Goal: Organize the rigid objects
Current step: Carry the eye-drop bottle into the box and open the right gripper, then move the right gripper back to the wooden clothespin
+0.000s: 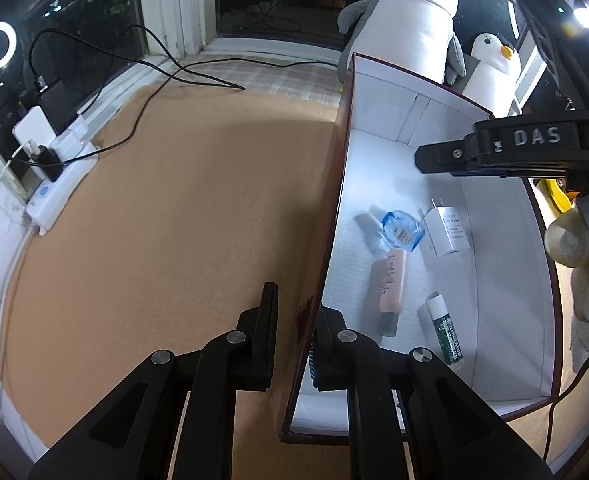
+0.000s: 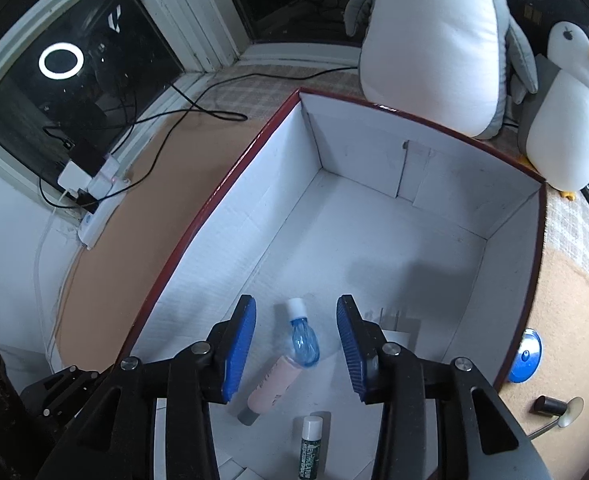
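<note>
Power strip (image 1: 60, 190): white, at the left edge of the tan mat (image 1: 174, 220), just below the window sill; several chargers plugged in, black cables (image 1: 162, 64) trailing across the mat's far part.

Left gripper (image 1: 292, 332): black fingers clamped on the left wall of the box (image 1: 336, 216), one finger outside, one inside, near the box's near-left corner.

Box: open-topped, white inside, dark red outside and along the rim; stands on the mat, its left wall running from near to far.

Pink tube (image 1: 390, 280): lying on the box floor near the left wall, grey cap toward the near end; its far end touches the blue bottle.

Blue bottle (image 2: 303, 340): small, clear blue, white cap pointing to the far wall; lies on the box floor in line with the gap of the right gripper, pads not touching it.

Lip balm stick (image 1: 444, 330): green label, white cap, on the floor toward the near wall, just right of the pink tube.

White charger (image 1: 446, 232): plug prongs toward the far wall, just right of the blue bottle.

Right gripper (image 2: 296, 350): blue-padded fingers parted, hanging over the box interior, empty.

Two plush penguins (image 2: 434, 48): beyond the far wall of the box.

Blue disc (image 2: 526, 356): on the mat outside the box's right wall.
</note>
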